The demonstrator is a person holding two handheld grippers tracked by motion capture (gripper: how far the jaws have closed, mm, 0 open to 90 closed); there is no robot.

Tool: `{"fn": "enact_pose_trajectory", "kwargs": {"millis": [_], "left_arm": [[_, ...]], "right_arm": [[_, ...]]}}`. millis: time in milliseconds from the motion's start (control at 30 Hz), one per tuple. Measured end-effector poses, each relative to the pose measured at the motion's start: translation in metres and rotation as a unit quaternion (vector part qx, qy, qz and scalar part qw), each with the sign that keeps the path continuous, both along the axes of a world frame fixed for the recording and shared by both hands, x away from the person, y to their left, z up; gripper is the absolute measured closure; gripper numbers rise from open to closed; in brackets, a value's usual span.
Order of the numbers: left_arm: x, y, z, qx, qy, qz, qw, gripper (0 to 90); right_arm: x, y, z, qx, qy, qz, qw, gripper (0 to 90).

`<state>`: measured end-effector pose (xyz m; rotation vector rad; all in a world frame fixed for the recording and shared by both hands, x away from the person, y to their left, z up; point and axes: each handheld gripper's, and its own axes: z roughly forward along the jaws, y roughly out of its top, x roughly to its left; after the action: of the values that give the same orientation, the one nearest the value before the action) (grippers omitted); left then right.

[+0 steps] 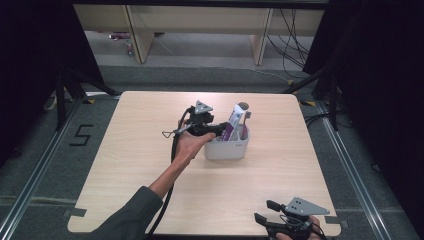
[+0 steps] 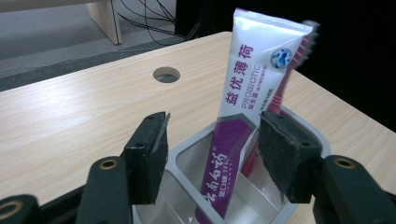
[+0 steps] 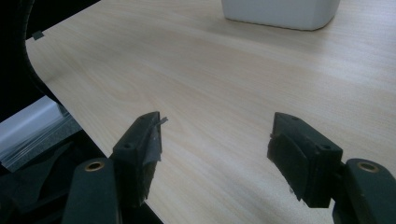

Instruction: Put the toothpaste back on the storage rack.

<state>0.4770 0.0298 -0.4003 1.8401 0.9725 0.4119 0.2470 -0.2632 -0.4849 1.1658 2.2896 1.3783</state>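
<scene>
While the person's left arm reaches forward over the table, each camera shows the following.

High view, table: a pale wooden table with a white tub standing right of its middle.
High view, tub contents: a toothpaste tube stands upright in the tub, with a toothbrush leaning just beside it.
High view, left gripper: the left gripper is held at the tub's left rim, its jaws pointing at the lower part of the tube; the hand grips it from behind and a black cable trails back along the sleeve.
High view, right gripper: the right gripper rests at the near right edge of the table, well apart from the tub, jaws pointing left and spread.

Left gripper view, jaws: the two black jaws stand wide apart over the tub, one on each side of the tube, neither pad touching it.
Left gripper view, tube: the white and purple toothpaste tube stands tilted in a compartment, crimped end up.
Left gripper view, toothbrush: a pink toothbrush rises behind the tube, partly blurred.
Left gripper view, table: a round hole lies in the tabletop beyond.

Right gripper view, jaws: wide apart, holding nothing, over bare wood.
Right gripper view, tub: the white tub's base sits far off at the top edge.
</scene>
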Motion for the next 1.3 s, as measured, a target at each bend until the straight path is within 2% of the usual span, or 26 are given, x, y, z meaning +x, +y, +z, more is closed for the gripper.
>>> {"fn": "enact_pose_trajectory", "kwargs": {"millis": [67, 167, 200, 267, 367, 633, 700, 733, 767, 833, 900, 933, 1033, 1133, 1200, 1267, 1300], "left_arm": [[-0.001, 0.001, 0.001, -0.009, 0.000, 0.002, 1.0000, 42.0], [-0.002, 0.005, 0.004, -0.009, 0.001, -0.001, 1.0000, 40.7], [-0.003, 0.007, 0.005, -0.004, 0.002, -0.006, 1.0000, 40.7], [-0.004, 0.009, 0.007, -0.009, -0.001, -0.007, 0.9999, 40.7], [-0.007, 0.015, 0.012, -0.010, 0.001, -0.012, 0.9999, 39.4], [-0.021, 0.041, 0.022, -0.014, 0.007, -0.026, 0.9995, 36.6], [-0.024, 0.047, 0.024, -0.015, 0.010, -0.025, 0.9995, 36.3], [-0.025, 0.051, 0.025, -0.019, 0.010, -0.027, 0.9994, 36.1], [-0.027, 0.054, 0.027, -0.019, 0.011, -0.026, 0.9994, 36.0], [-0.029, 0.059, 0.029, -0.022, 0.010, -0.030, 0.9993, 35.4], [-0.034, 0.065, 0.032, -0.019, 0.005, -0.031, 0.9993, 34.9], [-0.036, 0.066, 0.033, -0.019, 0.002, -0.033, 0.9993, 34.9], [-0.046, 0.074, 0.037, -0.023, -0.003, -0.038, 0.9990, 35.0], [-0.053, 0.079, 0.038, -0.020, 0.001, -0.048, 0.9987, 34.3], [-0.057, 0.082, 0.037, -0.027, 0.005, -0.057, 0.9980, 31.6], [-0.059, 0.083, 0.036, -0.028, 0.004, -0.060, 0.9978, 30.5], [-0.065, 0.087, 0.034, -0.029, 0.005, -0.064, 0.9975, 29.6]], "right_arm": [[0.000, 0.000, 0.000, -0.005, 0.000, -0.001, 1.0000, 34.8], [0.002, 0.002, -0.002, 0.008, 0.000, 0.004, 1.0000, 34.8], [0.002, 0.002, -0.002, 0.008, -0.002, 0.002, 1.0000, 34.8], [0.002, 0.003, -0.002, 0.013, 0.006, 0.005, 0.9999, 34.8], [0.004, 0.002, -0.002, 0.010, 0.003, 0.005, 0.9999, 34.8], [0.004, 0.002, -0.002, 0.009, 0.002, 0.003, 1.0000, 34.8], [0.002, 0.003, -0.003, 0.015, 0.017, -0.002, 0.9997, 34.8], [0.003, 0.002, -0.003, 0.017, 0.016, 0.000, 0.9997, 34.8], [0.004, 0.001, -0.004, 0.015, 0.004, 0.004, 0.9999, 34.8], [0.004, 0.000, -0.004, 0.010, 0.005, 0.001, 0.9999, 34.8], [0.004, 0.001, -0.005, 0.015, 0.003, 0.000, 0.9999, 34.8], [0.003, 0.000, -0.003, 0.006, 0.004, 0.000, 1.0000, 34.8], [0.003, 0.000, -0.003, 0.004, 0.004, 0.001, 1.0000, 34.7], [0.003, 0.000, -0.004, 0.007, 0.007, 0.000, 1.0000, 34.7], [0.004, 0.001, -0.004, 0.011, 0.003, 0.003, 0.9999, 34.8], [0.004, 0.000, -0.003, 0.004, 0.004, 0.003, 1.0000, 34.7], [0.003, 0.002, -0.003, 0.010, 0.014, 0.000, 0.9998, 34.8]]}}
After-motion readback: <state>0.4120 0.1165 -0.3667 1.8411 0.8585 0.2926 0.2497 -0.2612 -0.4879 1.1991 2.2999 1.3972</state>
